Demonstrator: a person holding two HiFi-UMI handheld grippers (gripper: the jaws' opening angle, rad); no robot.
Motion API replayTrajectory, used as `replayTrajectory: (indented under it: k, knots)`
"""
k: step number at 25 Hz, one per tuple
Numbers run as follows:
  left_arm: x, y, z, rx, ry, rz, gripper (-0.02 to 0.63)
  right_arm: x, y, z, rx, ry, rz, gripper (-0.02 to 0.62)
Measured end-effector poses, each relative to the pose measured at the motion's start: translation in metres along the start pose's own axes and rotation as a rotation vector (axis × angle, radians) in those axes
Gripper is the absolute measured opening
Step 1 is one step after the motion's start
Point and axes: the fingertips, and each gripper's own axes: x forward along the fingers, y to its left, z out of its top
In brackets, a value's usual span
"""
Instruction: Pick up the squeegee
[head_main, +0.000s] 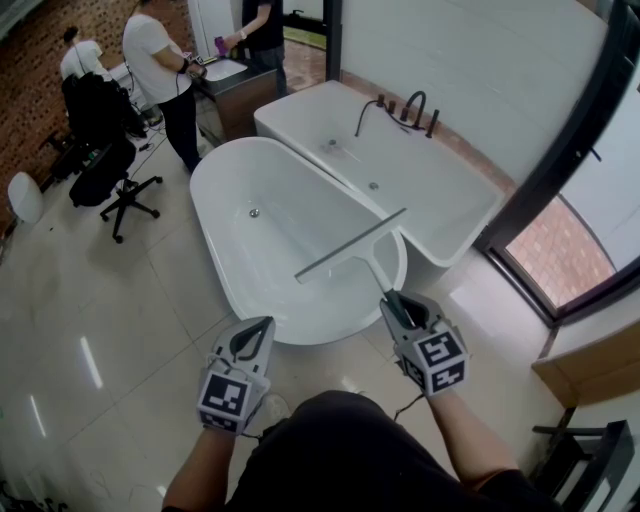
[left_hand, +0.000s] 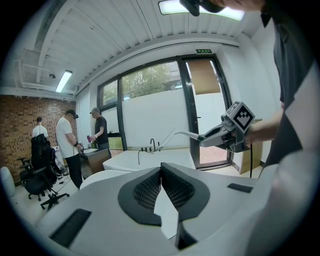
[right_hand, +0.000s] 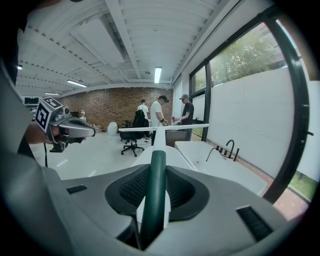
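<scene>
The squeegee (head_main: 350, 246) has a long pale blade and a dark green handle (right_hand: 156, 185). My right gripper (head_main: 400, 305) is shut on that handle and holds the tool in the air over the near rim of the oval white bathtub (head_main: 225, 190), with the blade level and across. In the right gripper view the handle runs straight up between the pads to the blade (right_hand: 162, 128). My left gripper (head_main: 252, 338) hovers to the left at about the same height, shut with nothing in it. From the left gripper view, the squeegee (left_hand: 184, 134) sticks out of the right gripper (left_hand: 212, 138).
A rectangular white bathtub (head_main: 460, 215) with a black tap (head_main: 412, 105) stands behind the oval one, against the wall. Several people (head_main: 160, 60) stand by a counter at the back left, near black office chairs (head_main: 110, 170). A dark-framed glass door (head_main: 560, 250) is at the right.
</scene>
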Motion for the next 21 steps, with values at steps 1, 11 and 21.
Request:
replayTrajectory:
  k: [1, 11, 21]
  knots:
    - [-0.0001, 0.0, 0.001, -0.005, -0.002, 0.001, -0.009, 0.0002, 0.0003, -0.0001, 0.002, -0.001, 0.001, 0.08]
    - [-0.0002, -0.0015, 0.0055, 0.006, 0.0, 0.003, -0.009, 0.0003, 0.0017, 0.0037, 0.005, -0.008, 0.007, 0.08]
    - [-0.0024, -0.0014, 0.0013, 0.014, 0.021, 0.003, -0.009, -0.0005, 0.0055, 0.0064, 0.015, -0.009, 0.014, 0.08]
